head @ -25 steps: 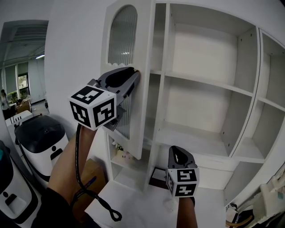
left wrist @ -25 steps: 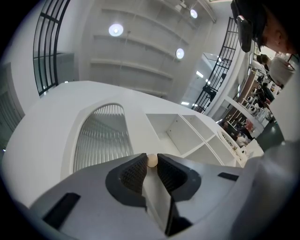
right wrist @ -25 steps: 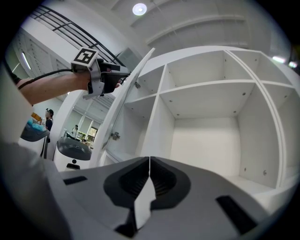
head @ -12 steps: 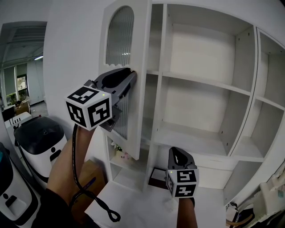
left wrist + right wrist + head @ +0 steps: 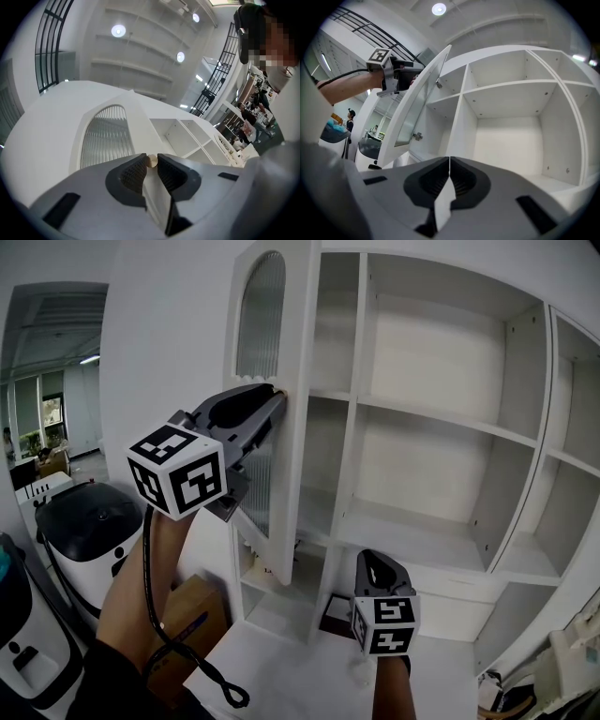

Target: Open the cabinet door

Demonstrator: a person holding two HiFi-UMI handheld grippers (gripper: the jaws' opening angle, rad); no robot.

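Since a second ago the cabinet door (image 5: 261,324) has swung a little further out from the cabinet (image 5: 433,420). In the head view its arched ribbed-glass face now looks narrower and more edge-on, and the left gripper (image 5: 278,401) with its marker cube sits slightly further to the picture's left. The change is small, and the camera itself may have shifted a little too. Judging from this, the opening pull is under way and well advanced: the left column of shelves behind the door is already largely exposed, and the door stands out at a wide angle from the cabinet front. In the left gripper view, the left gripper (image 5: 151,164) has its jaws closed part-way onto a small pale round knob (image 5: 152,161), which is pinched right at the jaw tips, with the door's white frame just beyond. So the door lies directly ahead of and touching that claw, hinged on its far left side. The right gripper (image 5: 377,557) hangs low in front of the bottom shelves, well apart from the door. Its own view shows the right gripper (image 5: 449,161) with jaws fully together and nothing between them, while the open door (image 5: 419,103) appears up to its left.
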